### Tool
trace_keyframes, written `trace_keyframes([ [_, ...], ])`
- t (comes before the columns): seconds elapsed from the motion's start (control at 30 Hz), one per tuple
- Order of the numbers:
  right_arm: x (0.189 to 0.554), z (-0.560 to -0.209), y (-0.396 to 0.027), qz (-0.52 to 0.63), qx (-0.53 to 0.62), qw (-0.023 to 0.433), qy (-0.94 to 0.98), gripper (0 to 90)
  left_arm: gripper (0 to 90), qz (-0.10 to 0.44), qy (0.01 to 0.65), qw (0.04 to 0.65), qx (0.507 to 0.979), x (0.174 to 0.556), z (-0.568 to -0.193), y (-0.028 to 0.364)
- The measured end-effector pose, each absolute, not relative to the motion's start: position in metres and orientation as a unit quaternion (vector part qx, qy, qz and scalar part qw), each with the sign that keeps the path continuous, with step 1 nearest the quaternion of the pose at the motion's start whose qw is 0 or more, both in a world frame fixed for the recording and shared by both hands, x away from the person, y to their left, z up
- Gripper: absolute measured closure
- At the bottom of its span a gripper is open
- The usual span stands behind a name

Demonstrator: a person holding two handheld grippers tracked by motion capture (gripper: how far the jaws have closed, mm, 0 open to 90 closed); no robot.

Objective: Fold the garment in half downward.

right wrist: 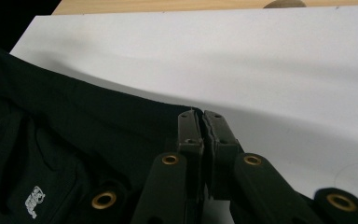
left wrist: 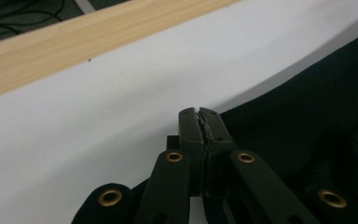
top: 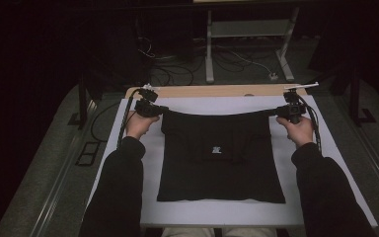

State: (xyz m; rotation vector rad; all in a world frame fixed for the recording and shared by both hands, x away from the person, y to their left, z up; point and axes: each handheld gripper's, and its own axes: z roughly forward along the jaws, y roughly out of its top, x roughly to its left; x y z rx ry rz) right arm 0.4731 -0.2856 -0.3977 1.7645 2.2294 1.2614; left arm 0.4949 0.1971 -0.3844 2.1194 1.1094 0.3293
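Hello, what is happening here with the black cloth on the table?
A person holds a gripper in each hand and handles a black garment lying on a white sheet over the table. The left gripper and the right gripper are each shut on one far corner of the garment. Its far edge is lifted and hangs stretched between them, sagging slightly, while the rest lies flat.

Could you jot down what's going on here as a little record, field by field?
Work: spreading or folding a black garment
Surface: white sheet over a wooden table
Left gripper: shut on the garment's far left corner
Right gripper: shut on the far right corner
Far edge: lifted between the grippers, sagging in the middle
Near part: lying flat on the sheet
Mark: small white logo near the middle
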Motion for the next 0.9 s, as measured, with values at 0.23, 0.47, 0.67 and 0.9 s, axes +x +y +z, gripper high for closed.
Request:
trace_keyframes([
  [0.23,0.48,-0.412,-0.284,0.398,0.568,0.008,0.721,84.6,87.5,0.119,0.446,0.341,0.819,0.5,-0.398,0.197],
  [0.47,0.485,-0.427,-0.284,0.38,0.593,0.0,0.71,84.4,87.1,0.114,0.452,0.329,0.821,0.5,-0.409,0.195],
  [0.67,0.487,-0.433,-0.284,0.386,0.605,-0.028,0.696,77.0,72.1,0.084,0.47,0.337,0.812,0.501,-0.413,0.197],
  [0.9,0.478,-0.435,-0.288,0.409,0.595,-0.014,0.692,48.0,41.1,0.02,0.485,0.398,0.778,0.498,-0.418,0.209],
])
